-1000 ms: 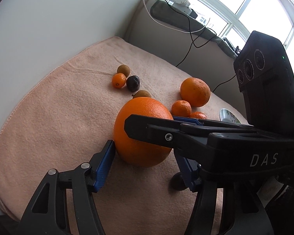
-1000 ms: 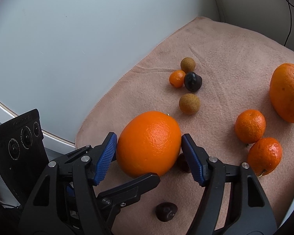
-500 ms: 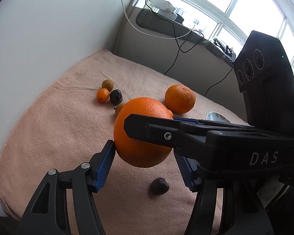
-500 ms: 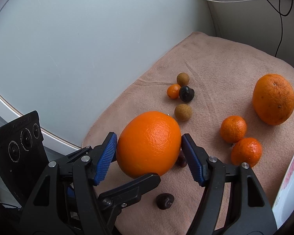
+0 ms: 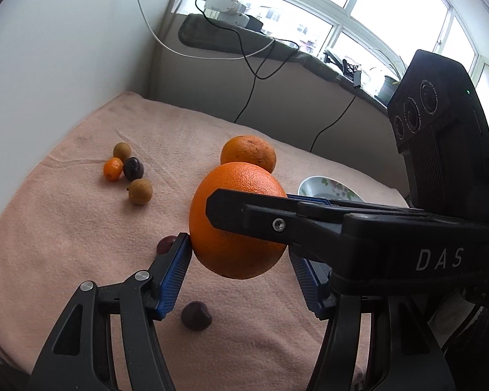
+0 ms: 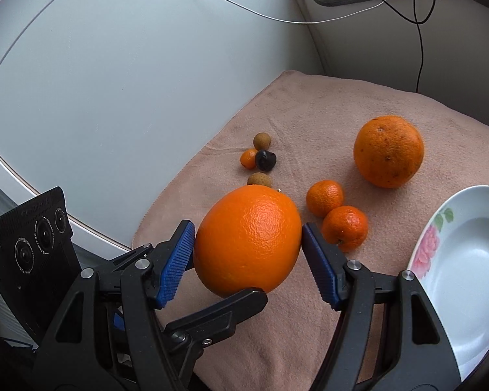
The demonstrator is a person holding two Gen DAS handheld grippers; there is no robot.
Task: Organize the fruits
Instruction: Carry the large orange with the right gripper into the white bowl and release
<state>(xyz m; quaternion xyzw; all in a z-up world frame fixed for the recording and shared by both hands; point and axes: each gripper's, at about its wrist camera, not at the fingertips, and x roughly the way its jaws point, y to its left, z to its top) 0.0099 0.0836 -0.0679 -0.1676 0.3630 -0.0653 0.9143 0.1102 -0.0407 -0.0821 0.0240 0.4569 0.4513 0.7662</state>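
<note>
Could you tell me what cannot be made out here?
Left wrist view: the right hand-held gripper covers the left hand-held gripper's far pad, so its hold on the orange is unclear.
Left wrist view: that gripper also hides most of the plate.
Right wrist view: the picture's edge cuts off the plate.
Left wrist view: a dark fruit sits half behind the near pad.

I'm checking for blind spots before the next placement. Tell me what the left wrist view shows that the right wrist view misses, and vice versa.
Only left wrist: two dark fruits on the cloth, and the windows. Only right wrist: two mandarins near the plate. Both: the big orange clamped between blue fingers, the second orange, the plate, the cloth, the small-fruit cluster.
</note>
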